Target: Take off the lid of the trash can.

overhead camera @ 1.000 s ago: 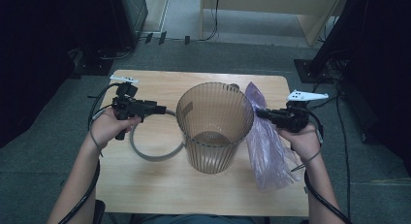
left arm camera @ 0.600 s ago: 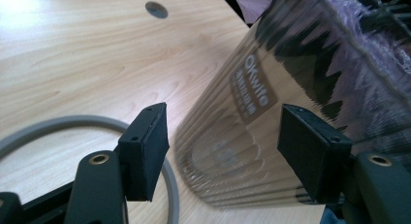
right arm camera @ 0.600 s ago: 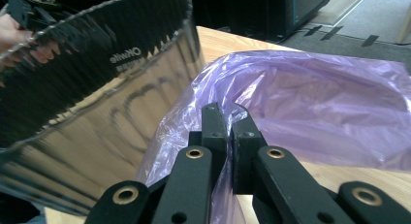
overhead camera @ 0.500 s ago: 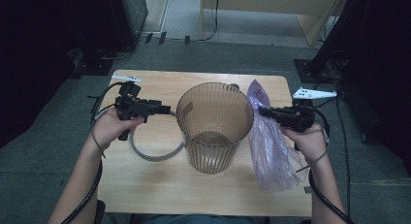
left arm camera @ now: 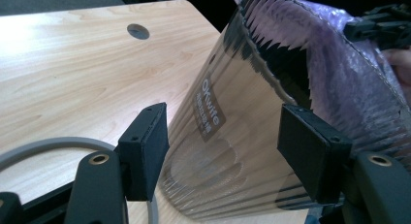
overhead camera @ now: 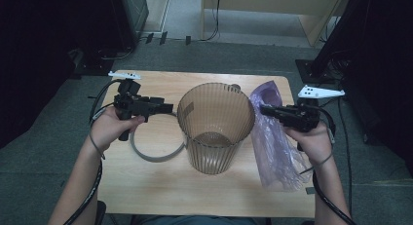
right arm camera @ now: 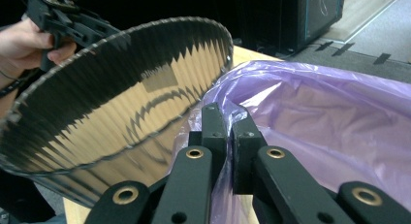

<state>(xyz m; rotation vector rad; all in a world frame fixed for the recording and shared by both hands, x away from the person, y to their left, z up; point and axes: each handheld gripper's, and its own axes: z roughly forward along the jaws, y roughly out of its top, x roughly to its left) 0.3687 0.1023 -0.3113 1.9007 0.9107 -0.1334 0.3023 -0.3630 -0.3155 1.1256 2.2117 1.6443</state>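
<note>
1. We see the thin purple plastic bag (overhead camera: 275, 147) lying along the right side of the pale wooden worktop (overhead camera: 160, 186), its upper edge pinched between the pressed-together jaws of the right gripper (right arm camera: 227, 132).
2. Just beside the bag stands the ribbed, smoky-brown translucent plastic bin (overhead camera: 215, 127), upright at the worktop's middle and touching the bag's folds.
3. Our left gripper (left arm camera: 223, 151) holds its jaws spread, with nothing between the pads; the bin's wall lies just beyond them.
4. A grey plastic ring (overhead camera: 155, 154) lies flat left of the bin.
5. The left gripper view lets us read a brown label on the bin, apparently "OKwife"; its smaller print is illegible.
6. That view also shows a round hole (left arm camera: 138, 31) in the worktop.
</note>
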